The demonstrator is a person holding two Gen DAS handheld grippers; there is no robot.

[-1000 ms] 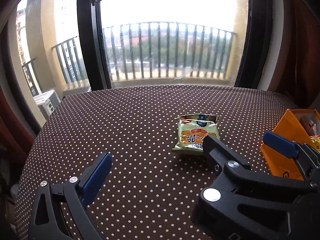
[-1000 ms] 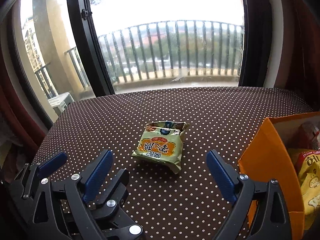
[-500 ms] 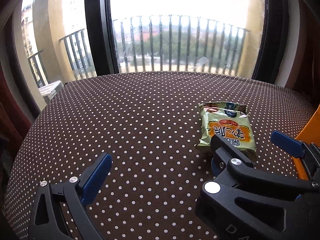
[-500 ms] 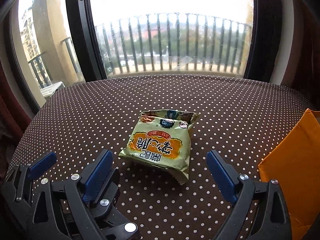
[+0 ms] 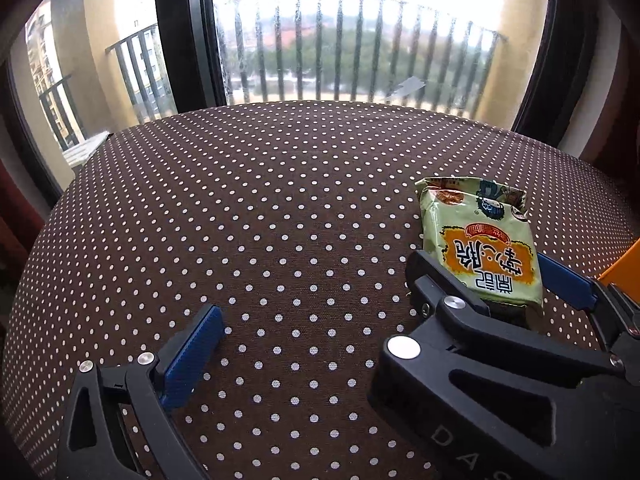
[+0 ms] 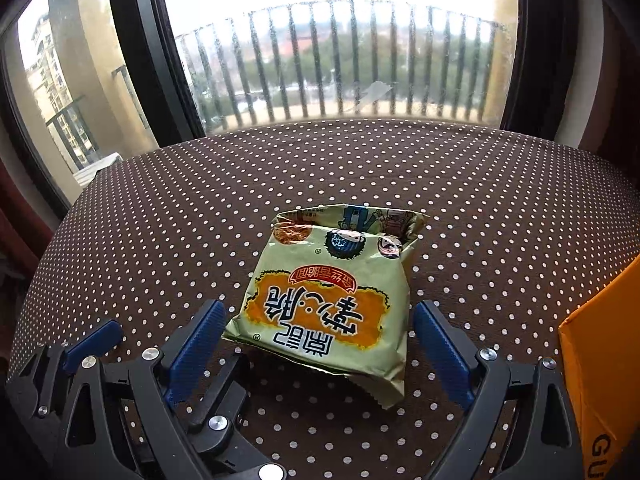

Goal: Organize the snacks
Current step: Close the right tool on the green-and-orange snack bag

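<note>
Straddling the green snack packet, the right gripper gapes, grasping nothing; left gripper at nine o'clock, also spread.

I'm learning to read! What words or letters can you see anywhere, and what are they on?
"GU": black letters on the orange box, cut off at the picture's edge.
"DAS": raised letters on the right gripper's black body in the left wrist view, also cut off.
Snack packet: big white Chinese characters on an orange patch, seen upside down; I cannot read them surely. Its small print is too tiny.
</note>
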